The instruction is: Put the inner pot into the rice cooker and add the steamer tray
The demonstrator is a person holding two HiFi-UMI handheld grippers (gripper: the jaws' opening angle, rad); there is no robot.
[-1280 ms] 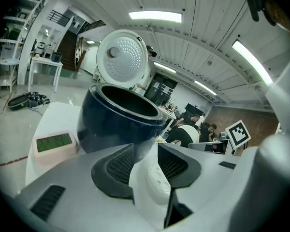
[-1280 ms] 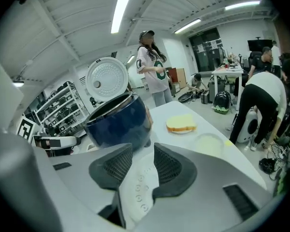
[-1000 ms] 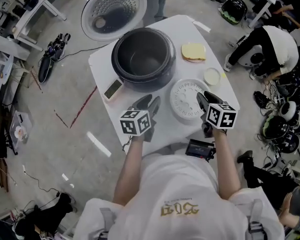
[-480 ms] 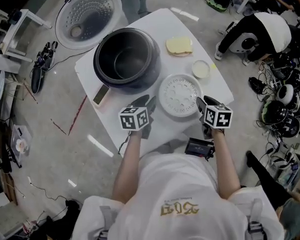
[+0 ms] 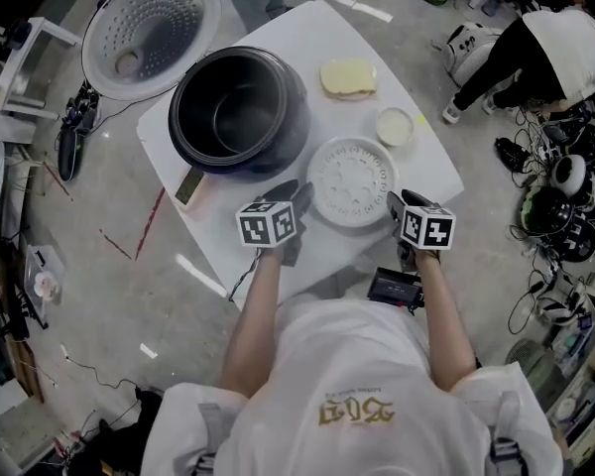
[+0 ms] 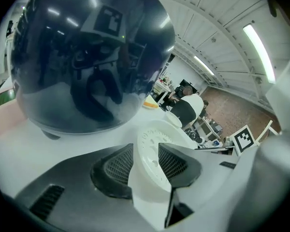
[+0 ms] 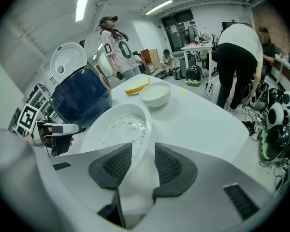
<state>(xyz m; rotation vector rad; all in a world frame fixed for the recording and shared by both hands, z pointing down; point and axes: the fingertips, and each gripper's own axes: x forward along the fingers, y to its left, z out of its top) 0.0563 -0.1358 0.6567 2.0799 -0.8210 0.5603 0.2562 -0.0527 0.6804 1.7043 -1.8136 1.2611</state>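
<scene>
White table (image 5: 297, 43) sits amid a cluttered workshop floor; the cooker (image 5: 181, 137) stands open, a dark pot (image 5: 240, 117) seemingly already seated inside; the tray (image 5: 352, 181) lies flat at the cooker's 4 o'clock; left gripper (image 6: 145, 163) at the tray's 8 o'clock and right gripper (image 7: 137, 166) at its 4 both gape, pinching nothing; the tray looks light, stiff and slick, so opposite rim edges seem the best hold.

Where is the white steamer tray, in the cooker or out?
Out: the round white steamer tray lies on the table beside the dark cooker.
</scene>
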